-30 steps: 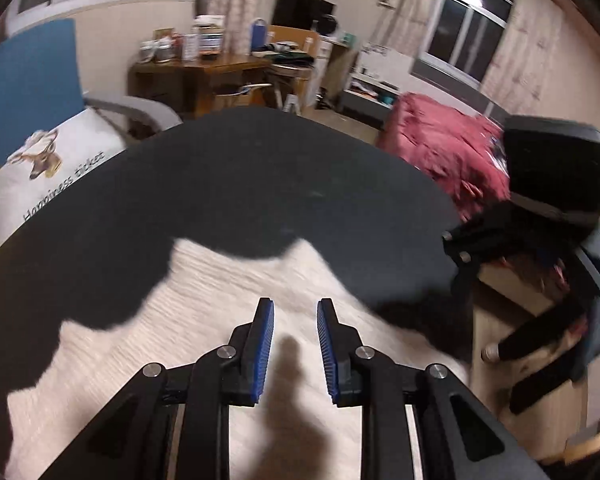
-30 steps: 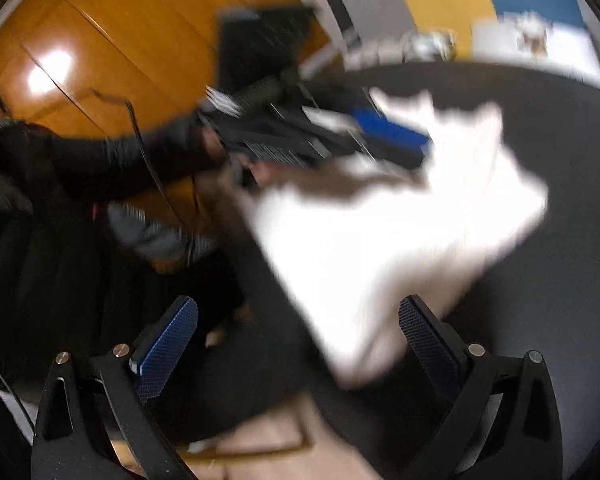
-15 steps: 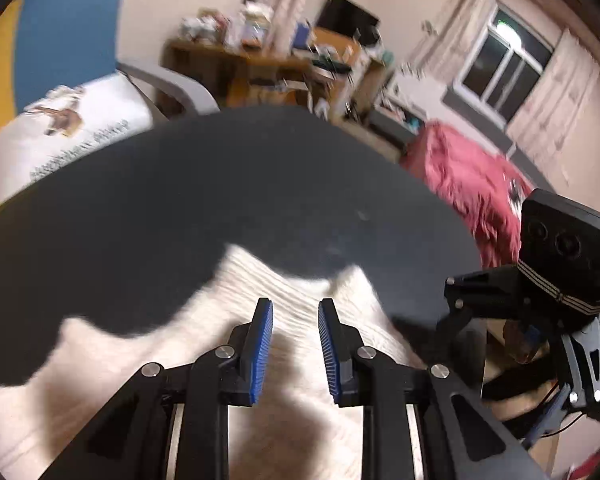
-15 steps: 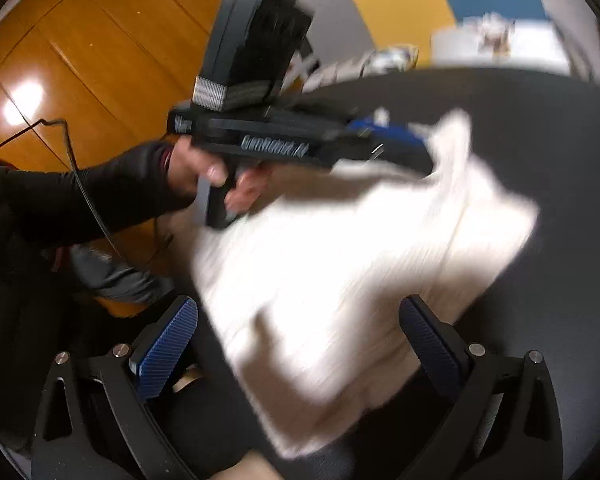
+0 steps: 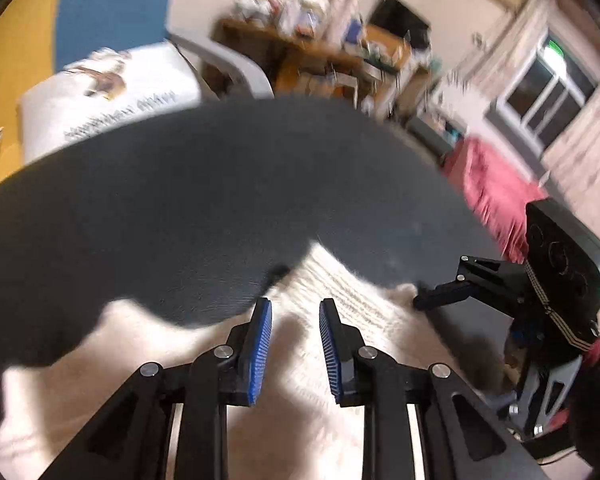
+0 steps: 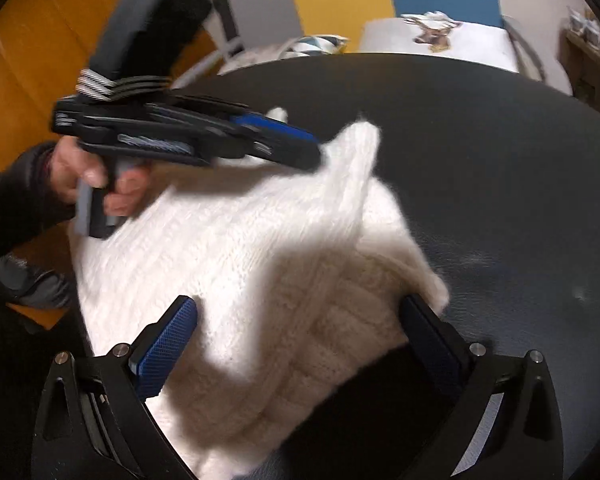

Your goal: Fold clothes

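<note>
A white knit sweater (image 6: 260,248) lies rumpled on the dark round table (image 6: 500,160), one ridge of it standing up near the middle. My right gripper (image 6: 296,338) is wide open, low over the sweater's near end, with cloth spread between its blue pads. A hand (image 6: 100,184) holds my left gripper (image 6: 312,152) just above the sweater's far side. In the left wrist view the left gripper (image 5: 294,346) shows a narrow gap with nothing pinched in it, the sweater (image 5: 360,312) lying below. The right gripper (image 5: 432,296) reaches the cloth's right edge.
A white cushion with a deer print (image 5: 112,88) sits beyond the table (image 5: 180,208). A cluttered wooden desk (image 5: 320,56) and a red bed cover (image 5: 496,188) are farther back. Orange wood panels (image 6: 20,60) fill the left of the right wrist view.
The right gripper has come down and in over the sweater, which now fills its open span. The left gripper has tilted and shifted over the cloth, its gap unchanged.
</note>
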Demonstrator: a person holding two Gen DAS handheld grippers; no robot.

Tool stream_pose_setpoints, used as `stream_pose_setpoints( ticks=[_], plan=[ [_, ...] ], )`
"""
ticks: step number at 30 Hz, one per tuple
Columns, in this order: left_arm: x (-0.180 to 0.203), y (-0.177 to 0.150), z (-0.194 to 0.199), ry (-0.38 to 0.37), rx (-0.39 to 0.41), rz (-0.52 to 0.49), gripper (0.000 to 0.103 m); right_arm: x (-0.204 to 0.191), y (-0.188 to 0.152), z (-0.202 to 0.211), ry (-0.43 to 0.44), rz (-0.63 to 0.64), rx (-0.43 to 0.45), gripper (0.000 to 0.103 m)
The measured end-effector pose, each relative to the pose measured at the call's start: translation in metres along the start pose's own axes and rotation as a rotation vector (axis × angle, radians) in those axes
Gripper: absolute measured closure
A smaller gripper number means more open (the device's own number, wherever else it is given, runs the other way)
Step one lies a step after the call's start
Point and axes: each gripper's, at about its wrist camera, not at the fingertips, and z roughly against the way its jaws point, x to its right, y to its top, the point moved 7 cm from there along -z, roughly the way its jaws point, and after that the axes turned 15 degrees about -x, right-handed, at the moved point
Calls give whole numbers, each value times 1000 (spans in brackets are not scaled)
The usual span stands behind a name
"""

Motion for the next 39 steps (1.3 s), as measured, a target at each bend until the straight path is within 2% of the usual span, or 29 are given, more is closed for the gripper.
stream_pose_setpoints(
  ticks=[2, 3, 7, 9, 11, 14, 17, 20, 23, 26, 28, 31, 33, 35, 36, 38, 39],
  plan=[
    [-10, -13, 26, -4, 65, 18, 79, -10, 10, 1, -17, 46, 2, 0],
    [-16, -22, 36, 18, 83, 18, 79, -15, 15, 2, -25, 69, 3, 0],
    [-34, -62, 52, 116, 94, 7, 79, -34, 35, 5, -59, 161, 7, 0],
    [-45, -79, 42, 197, 54, 10, 79, -37, 41, 2, -83, 159, 2, 0],
    [-62, -93, 17, 269, -40, 34, 79, -36, 46, -3, -110, 133, -8, 0],
    [-62, -93, 21, 233, -15, 50, 79, -34, 53, -11, -150, 94, -22, 0],
    [-61, -97, 50, 184, 66, 57, 79, -33, 60, -18, -190, 55, -36, 0],
    [-67, -115, 74, 180, 113, 47, 79, -32, 66, -25, -230, 15, -50, 0],
    [-82, -133, 72, 258, 62, 34, 79, -33, 72, -36, -267, -20, -70, 0],
    [-104, -143, 53, 309, -20, 83, 78, -48, 75, -75, -274, -26, -145, 0],
    [-108, -141, 61, 266, 4, 130, 78, -48, 73, -95, -290, -51, -181, 0],
    [-101, -149, 95, 168, 103, 139, 78, -46, 72, -81, -285, -132, -137, 0],
    [-92, -169, 119, 127, 153, 120, 78, -57, 66, -67, -308, -128, -106, 0],
    [-84, -191, 133, 108, 181, 96, 78, -75, 53, -62, -294, -110, -95, 0],
    [-82, -204, 134, 117, 176, 96, 78, -85, 46, -61, -282, -101, -93, 0],
    [-89, -230, 119, 184, 115, 127, 78, -102, 30, -62, -270, -88, -91, 0],
    [-96, -236, 110, 210, 98, 149, 78, -103, 21, -65, -297, -90, -96, 0]
  ],
)
